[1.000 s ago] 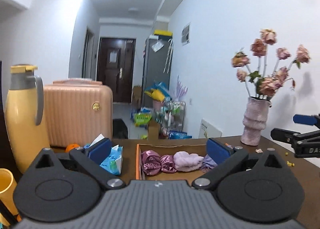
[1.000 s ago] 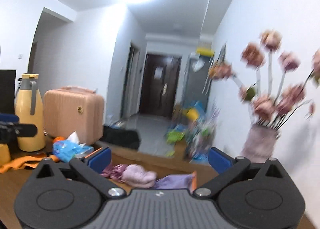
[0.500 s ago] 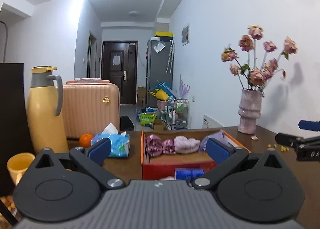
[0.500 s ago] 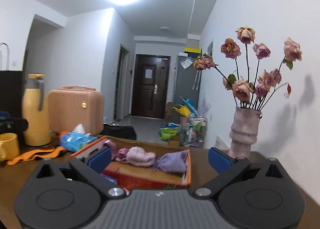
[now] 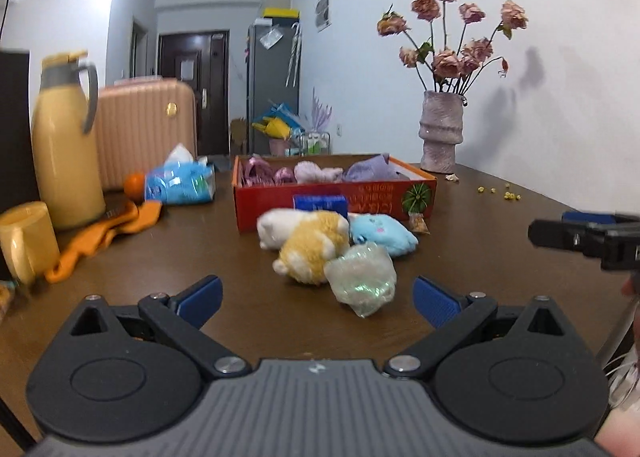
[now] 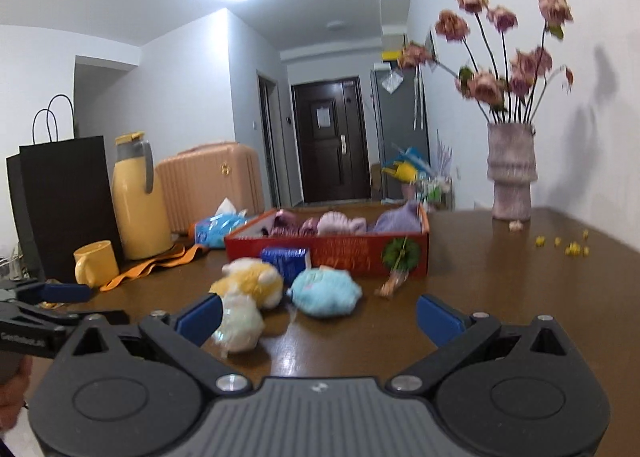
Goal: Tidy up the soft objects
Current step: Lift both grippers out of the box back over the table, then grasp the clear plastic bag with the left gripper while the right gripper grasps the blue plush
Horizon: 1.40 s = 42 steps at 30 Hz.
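Two matching black handheld grippers with blue finger pads

The left gripper (image 5: 316, 299) and the right gripper (image 6: 318, 315) are each showing a ribbed grey body, round black discs either side of it, black linkage arms with silver screws, and blue pads (image 5: 199, 295); white lettering, too blurred to read, is running along the left gripper's side.

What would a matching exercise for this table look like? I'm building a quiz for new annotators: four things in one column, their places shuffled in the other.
Things:
1. blue plush toy
2. orange cloth
3. vase
4. purple soft items

Places:
A. inside the red box
B. far right of the table, by the wall
C. on the table just in front of the red box
D. left, in front of the yellow flask

Pairs: 1-C, 2-D, 3-B, 4-A
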Each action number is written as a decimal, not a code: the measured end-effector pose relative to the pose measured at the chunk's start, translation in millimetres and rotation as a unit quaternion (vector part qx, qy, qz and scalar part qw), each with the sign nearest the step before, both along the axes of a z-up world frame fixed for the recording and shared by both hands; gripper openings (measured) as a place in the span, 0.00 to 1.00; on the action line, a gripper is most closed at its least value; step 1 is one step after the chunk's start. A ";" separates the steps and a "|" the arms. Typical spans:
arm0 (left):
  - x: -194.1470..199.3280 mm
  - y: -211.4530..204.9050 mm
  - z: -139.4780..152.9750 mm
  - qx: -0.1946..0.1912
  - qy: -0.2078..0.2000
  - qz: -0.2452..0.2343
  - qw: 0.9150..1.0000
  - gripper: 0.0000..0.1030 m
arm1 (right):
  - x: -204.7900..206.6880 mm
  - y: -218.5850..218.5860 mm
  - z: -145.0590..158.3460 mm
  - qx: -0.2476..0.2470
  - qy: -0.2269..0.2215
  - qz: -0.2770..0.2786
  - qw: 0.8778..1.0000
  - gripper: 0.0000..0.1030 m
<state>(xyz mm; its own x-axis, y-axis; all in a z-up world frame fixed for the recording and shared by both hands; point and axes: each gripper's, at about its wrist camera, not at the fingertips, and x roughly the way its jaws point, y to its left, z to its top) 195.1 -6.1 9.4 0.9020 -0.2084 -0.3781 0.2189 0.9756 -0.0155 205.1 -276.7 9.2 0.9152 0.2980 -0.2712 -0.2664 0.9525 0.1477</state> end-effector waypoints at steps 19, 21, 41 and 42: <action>77.0 -42.8 -15.5 -0.012 0.026 -0.034 0.999 1.00 | 79.3 -1.7 -10.9 -0.010 0.066 -0.013 0.998 1.00; 86.8 -40.6 -14.0 -0.020 0.023 -0.032 0.999 1.00 | 95.6 0.7 -9.8 -0.017 0.075 -0.016 0.997 1.00; 115.0 -38.0 -40.3 -0.003 0.083 -0.077 0.994 0.34 | 246.8 58.2 -44.7 -0.032 0.175 0.032 0.984 0.94; 114.8 -35.8 -39.7 -0.009 0.086 -0.075 0.993 0.33 | 246.5 58.9 -46.6 -0.030 0.179 0.036 0.983 0.89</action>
<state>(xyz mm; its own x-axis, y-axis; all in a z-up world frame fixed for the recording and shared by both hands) 309.9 -41.8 -30.3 0.7831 -0.3439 -0.5183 0.3543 0.9315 -0.0827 451.6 -217.9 -37.5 0.7349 0.3324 -0.5911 -0.2744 0.9428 0.1891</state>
